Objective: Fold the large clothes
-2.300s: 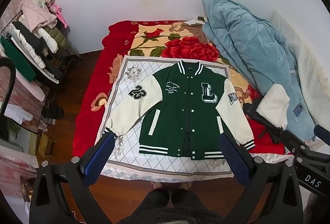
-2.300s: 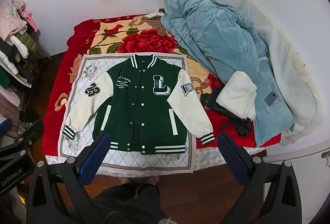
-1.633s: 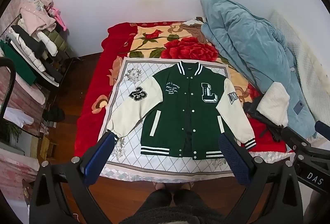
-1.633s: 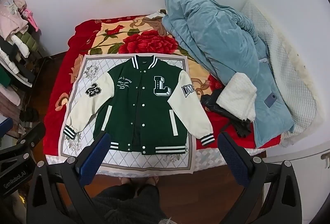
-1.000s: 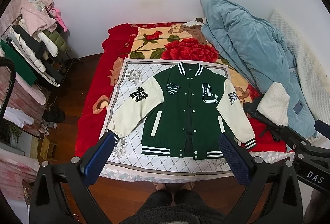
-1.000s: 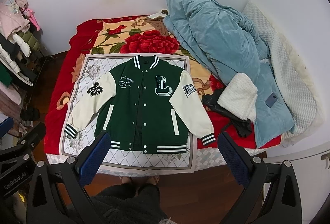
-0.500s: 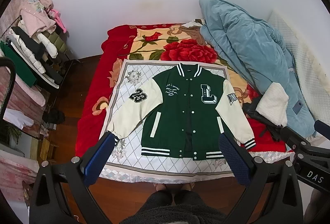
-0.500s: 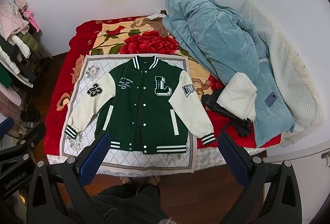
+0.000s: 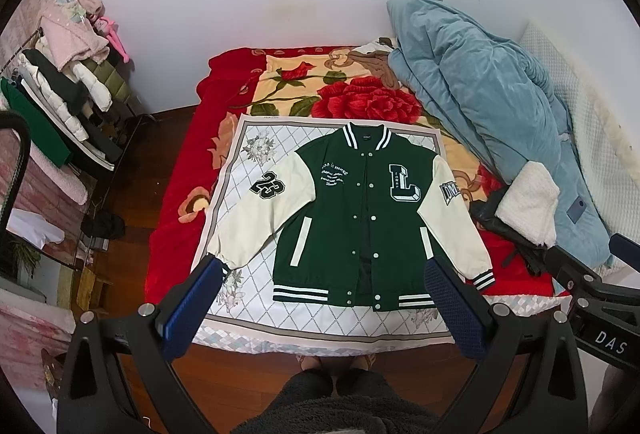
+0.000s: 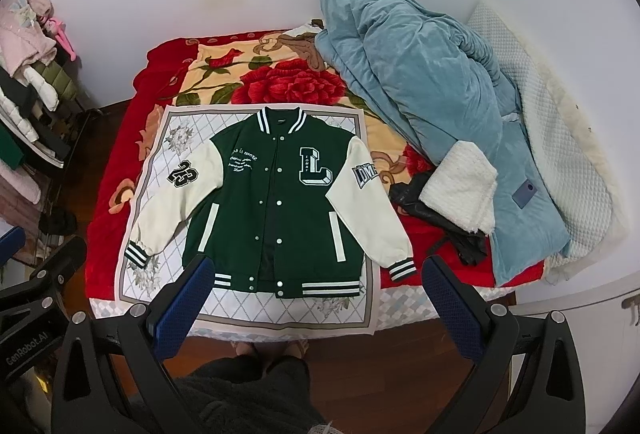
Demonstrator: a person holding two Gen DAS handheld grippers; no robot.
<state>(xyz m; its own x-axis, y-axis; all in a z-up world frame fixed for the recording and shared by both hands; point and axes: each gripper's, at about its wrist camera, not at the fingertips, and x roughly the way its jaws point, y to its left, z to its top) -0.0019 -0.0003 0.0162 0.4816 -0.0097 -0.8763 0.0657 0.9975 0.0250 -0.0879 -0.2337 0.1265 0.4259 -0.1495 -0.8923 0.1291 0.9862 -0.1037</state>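
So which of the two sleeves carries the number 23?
The sleeve on the picture's left, lying on the white cloth. The other sleeve carries a lettered patch, and its cuff reaches the red blanket.

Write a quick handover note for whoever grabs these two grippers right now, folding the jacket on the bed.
Left gripper: open, empty, held above the foot of the bed.
Right gripper: open, empty, held at about the same height.
Jacket: green varsity jacket lying flat, front up, snaps closed, on the white patterned cloth; both cream sleeves spread out and down, collar toward the wall.
Blue quilt and other bedding are piled to the right, apart from the jacket body.
Done: jacket laid out.
Left: every fold; probably bring the sleeves in first, then fold the body.
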